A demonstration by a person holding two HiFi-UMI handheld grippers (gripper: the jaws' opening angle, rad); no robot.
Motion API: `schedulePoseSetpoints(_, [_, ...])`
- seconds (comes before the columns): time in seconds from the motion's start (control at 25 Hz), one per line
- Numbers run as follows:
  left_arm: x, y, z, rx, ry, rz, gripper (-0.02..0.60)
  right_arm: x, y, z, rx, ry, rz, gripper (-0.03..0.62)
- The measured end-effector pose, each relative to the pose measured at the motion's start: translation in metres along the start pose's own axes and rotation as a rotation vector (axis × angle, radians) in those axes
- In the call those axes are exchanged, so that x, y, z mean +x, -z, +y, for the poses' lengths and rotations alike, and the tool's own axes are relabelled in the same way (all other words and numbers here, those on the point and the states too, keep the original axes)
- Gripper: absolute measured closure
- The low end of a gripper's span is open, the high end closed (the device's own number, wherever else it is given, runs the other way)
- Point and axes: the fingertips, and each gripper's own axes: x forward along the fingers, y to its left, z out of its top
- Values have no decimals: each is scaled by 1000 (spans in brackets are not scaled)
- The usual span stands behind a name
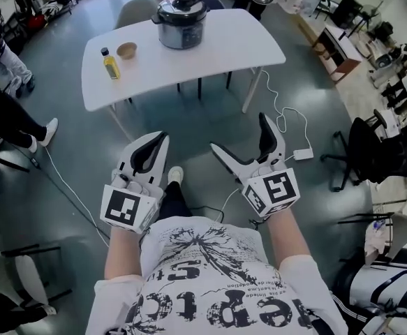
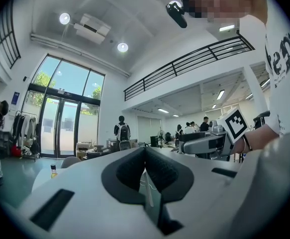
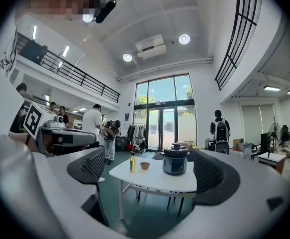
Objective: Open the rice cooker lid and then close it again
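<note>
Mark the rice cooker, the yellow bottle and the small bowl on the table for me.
rice cooker (image 1: 181, 33): head view, front of its metal body.
yellow bottle (image 1: 110, 67): head view, its yellow body below the dark cap.
small bowl (image 1: 127, 50): head view, middle of its hollow.

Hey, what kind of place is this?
Likely a big open workshop or lab hall: tall glass doors, a mezzanine railing, an office chair at the side, and a white table carrying a rice cooker.

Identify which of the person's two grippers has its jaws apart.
The right gripper: its jaws stand wide apart with nothing between them, while the jaws of the left gripper are pressed together.
</note>
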Motion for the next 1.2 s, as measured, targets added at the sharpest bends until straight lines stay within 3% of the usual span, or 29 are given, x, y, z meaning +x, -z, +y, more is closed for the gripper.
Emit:
schedulePoseSetpoints(0.44, [163,-13,230,-16,34,-18,568,268,-22,-77,-18,17,55,37])
schedulePoseSetpoints(0.64, [228,-23,313,-31,25,-40,568,365,-26,-115,7,-3,81,39])
schedulePoseSetpoints(0.96, [309,14,380,-71,0,-26,568,469,6,-165,17,-55,151,39])
schedulePoseSetpoints(1.2, [388,15,410,-56,-87,-29,568,535,15,-230,2,-146,150,43])
